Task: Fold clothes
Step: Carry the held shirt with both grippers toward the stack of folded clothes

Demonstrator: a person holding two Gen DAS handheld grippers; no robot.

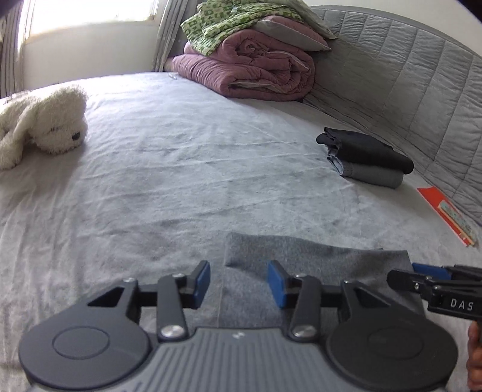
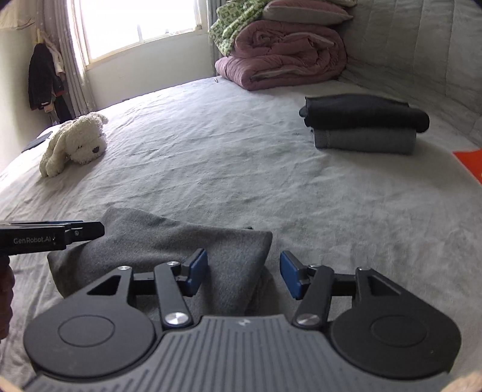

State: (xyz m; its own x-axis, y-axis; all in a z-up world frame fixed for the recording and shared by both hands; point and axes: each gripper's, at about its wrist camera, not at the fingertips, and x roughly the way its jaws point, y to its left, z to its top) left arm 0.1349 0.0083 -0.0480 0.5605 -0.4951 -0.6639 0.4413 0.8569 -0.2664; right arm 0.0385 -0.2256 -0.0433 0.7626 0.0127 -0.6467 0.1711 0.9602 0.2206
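Grey fleece, folded into a flat block, lies on the near part of the bed (image 1: 168, 169); this grey garment (image 1: 316, 265) sits directly ahead of both tools, its left edge between the blue pads of the left gripper (image 1: 238, 283), its right corner between those of the right gripper (image 2: 243, 277); both pairs of tongs stand apart, clamped on nothing, with cloth showing in the gaps but whether any pad touches it cannot be told. In the left wrist view the right gripper comes in from the right edge over the garment's right end, a bit of a hand (image 1: 475, 358) below it; in the right wrist view the left gripper comes in from the left edge over the garment's left end. Farther off on the right, near the quilted grey headboard (image 1: 421, 78), rests a pile of folded clothes (image 2: 364, 125), a black piece on top of a grey one; an orange card (image 1: 446, 211) lies just to the right of it. At the far end sits a rolled mauve duvet (image 1: 250, 69) with a green patterned cloth (image 1: 229, 24) on top; a white plush dog (image 2: 75, 144) lies on the far left of the sheet; a bright window (image 2: 135, 24) stands behind, dark coats (image 2: 45, 81) hanging to its left.
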